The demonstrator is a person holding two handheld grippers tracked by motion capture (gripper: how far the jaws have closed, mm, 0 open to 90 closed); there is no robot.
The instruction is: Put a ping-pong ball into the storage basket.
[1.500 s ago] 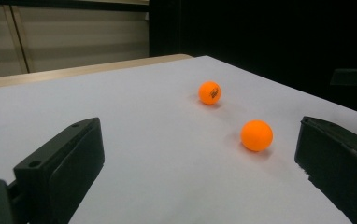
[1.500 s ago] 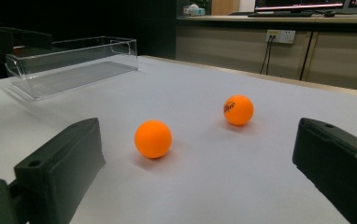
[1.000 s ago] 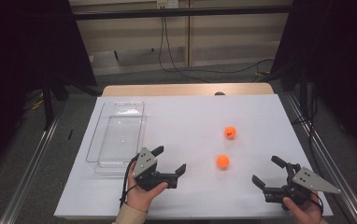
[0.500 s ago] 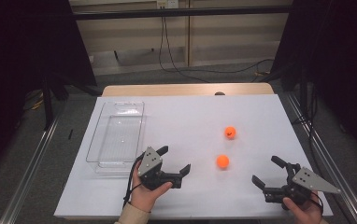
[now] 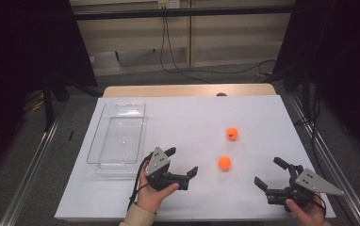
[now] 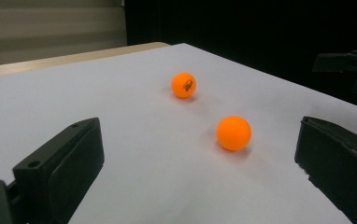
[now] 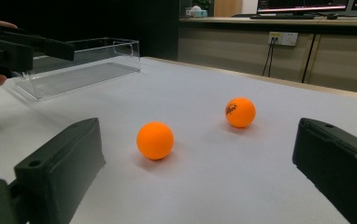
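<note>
Two orange ping-pong balls lie on the white table (image 5: 187, 122), apart from each other. The nearer ball (image 5: 224, 163) is plain orange and sits toward the person's side of the table; the farther ball (image 5: 232, 133) carries a small dark printed mark and rests a little beyond it and slightly to the right in the high view.

The left gripper (image 5: 182, 163) is held in the person's left hand (image 5: 152, 193), low over the table, with its jaws spread wide and nothing between them. It points toward the nearer ball, which lies near its jaw tips but clear of them. In the left gripper view that ball sits between the two black jaws' lines of sight, closer to the right-hand jaw, untouched.

The right gripper (image 5: 268, 173) is held at the table's near right corner, its jaws likewise spread and empty. It is aimed leftward at the balls and stands farther from the nearer ball than the left gripper does.

A clear plastic bin (image 5: 102, 150), long and rectangular, stands on the left part of the table, just beside the left gripper's grey plate, with nothing in it.
</note>
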